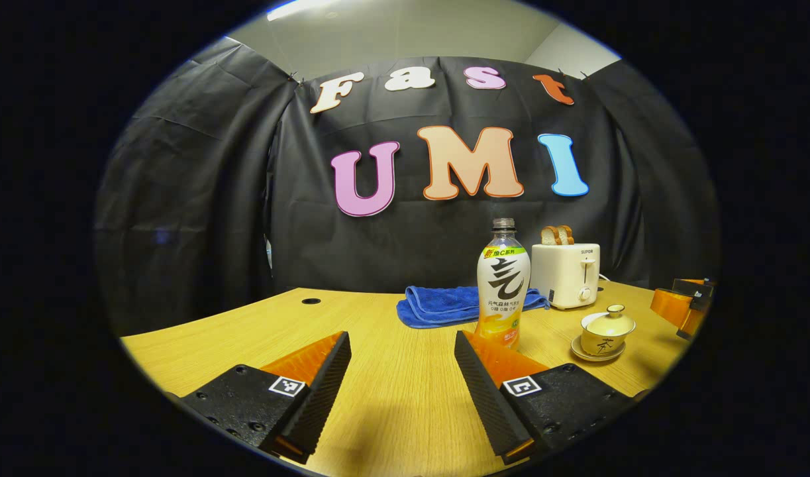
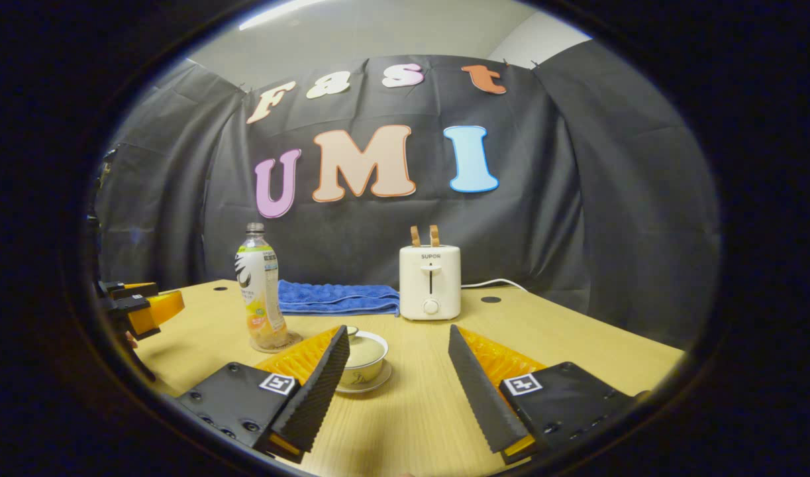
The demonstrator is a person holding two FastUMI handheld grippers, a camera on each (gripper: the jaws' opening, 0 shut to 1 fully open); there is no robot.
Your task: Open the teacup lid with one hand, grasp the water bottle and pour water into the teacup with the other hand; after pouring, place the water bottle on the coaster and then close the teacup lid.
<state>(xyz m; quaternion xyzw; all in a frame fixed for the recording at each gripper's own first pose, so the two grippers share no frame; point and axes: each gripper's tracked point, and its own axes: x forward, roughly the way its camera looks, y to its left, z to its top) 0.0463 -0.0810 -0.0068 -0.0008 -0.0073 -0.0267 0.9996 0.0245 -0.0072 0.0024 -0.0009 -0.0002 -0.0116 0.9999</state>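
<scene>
A clear bottle (image 1: 503,285) with a white label and orange liquid in its base stands upright mid-table with no cap on its neck. In the right gripper view the bottle (image 2: 260,291) rests on a round coaster (image 2: 277,344). The pale teacup (image 1: 607,333) sits on its saucer with the lid (image 1: 609,321) on. My left gripper (image 1: 401,339) is open, low over the table, short of the bottle. My right gripper (image 2: 397,331) is open too, and the teacup (image 2: 366,358) lies just ahead, partly behind its left finger.
A white toaster (image 1: 565,273) with two bread slices stands at the back, beside a folded blue towel (image 1: 444,305). The wooden table (image 1: 391,397) has a small round hole (image 1: 310,301). My right gripper (image 1: 683,305) shows at the right edge of the left gripper view.
</scene>
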